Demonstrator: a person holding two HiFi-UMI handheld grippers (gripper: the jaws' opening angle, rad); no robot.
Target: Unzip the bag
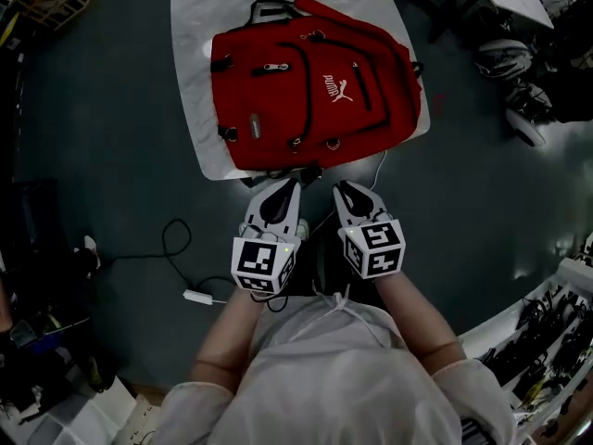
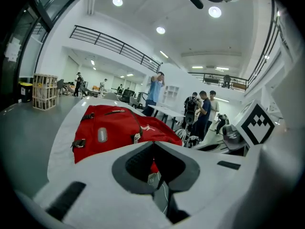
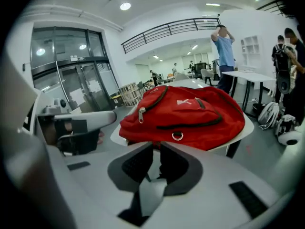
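Plainly, nothing has been unzipped yet. In the head view, the red fabric backpack [image 1: 315, 86] lies flat on the white rounded table [image 1: 190, 54]. The left gripper [image 1: 291, 185] and right gripper [image 1: 341, 189] hover just short of its near edge.

The left gripper view shows its jaws pressed together on nothing.

The right gripper view shows that pair clenched and empty too. I'd part them, pinch the silver metal zip pull [image 3: 141, 113], and pin the bag down with the left.
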